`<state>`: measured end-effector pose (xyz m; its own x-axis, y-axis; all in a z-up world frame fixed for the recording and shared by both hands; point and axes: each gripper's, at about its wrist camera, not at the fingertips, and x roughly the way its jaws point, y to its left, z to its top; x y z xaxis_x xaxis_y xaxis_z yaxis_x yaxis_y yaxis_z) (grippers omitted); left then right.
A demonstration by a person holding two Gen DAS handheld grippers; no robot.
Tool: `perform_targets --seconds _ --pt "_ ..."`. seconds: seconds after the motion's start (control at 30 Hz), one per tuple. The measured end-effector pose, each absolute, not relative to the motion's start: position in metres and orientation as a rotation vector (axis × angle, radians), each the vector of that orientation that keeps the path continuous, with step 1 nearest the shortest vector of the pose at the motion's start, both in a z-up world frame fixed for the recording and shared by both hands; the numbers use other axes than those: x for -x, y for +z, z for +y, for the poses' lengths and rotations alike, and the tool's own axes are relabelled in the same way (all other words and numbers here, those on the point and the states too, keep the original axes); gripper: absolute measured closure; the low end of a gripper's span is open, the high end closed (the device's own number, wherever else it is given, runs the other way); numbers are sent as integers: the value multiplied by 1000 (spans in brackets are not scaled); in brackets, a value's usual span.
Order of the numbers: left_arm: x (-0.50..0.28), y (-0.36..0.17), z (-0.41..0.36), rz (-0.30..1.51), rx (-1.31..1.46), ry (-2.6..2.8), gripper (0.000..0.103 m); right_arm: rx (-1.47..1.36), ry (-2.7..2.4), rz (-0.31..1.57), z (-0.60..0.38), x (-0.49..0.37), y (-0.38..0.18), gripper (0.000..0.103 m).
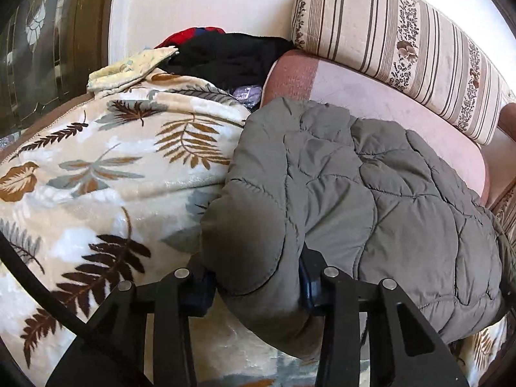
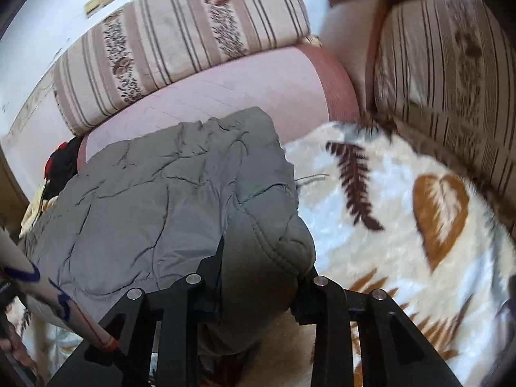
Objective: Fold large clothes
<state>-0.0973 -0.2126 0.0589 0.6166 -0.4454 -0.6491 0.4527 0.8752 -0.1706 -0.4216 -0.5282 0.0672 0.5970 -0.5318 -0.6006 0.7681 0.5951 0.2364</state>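
I see a sofa with a pink, smooth seat and rust-brown piping, backed by striped cushions printed with floral bands. Over the near part of the seat lies a plush cream blanket with brown, ochre and grey leaf prints; its pile is thick and glossy. On it, reaching onto the pink seat, rests the grey quilted jacket, puffy, matte, stitched in irregular curved panels, folded into a thick bundle. At the far left end of the sofa I note a heap of other clothes: black, red and pale yellow fabric, beside the jacket's far corner. A dark wooden cabinet with glass stands left of that heap.

My left gripper has its jaws pinching the jacket's near rounded edge; padding bulges between them. My right gripper has its jaws likewise clamped on a thick fold of the same edge. In the right wrist view a white sleeve with purple and orange marks crosses the lower left corner.
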Motion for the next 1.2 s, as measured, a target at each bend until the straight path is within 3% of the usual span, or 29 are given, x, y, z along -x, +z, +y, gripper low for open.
perform_targets --seconds 0.4,0.7,0.9,1.07,1.2 --pt "134 105 -173 718 -3 -519 65 -452 -762 454 -490 441 121 72" --pt "186 103 -120 746 -5 -518 65 -523 -720 434 -444 496 134 72" --pt "215 82 -82 832 15 -532 55 -598 -701 481 -420 539 110 71" --pt "206 61 -62 940 64 -460 33 -791 -684 584 -440 548 73 51" --pt "210 79 -25 861 175 -380 30 -1030 -651 521 -455 576 62 41"
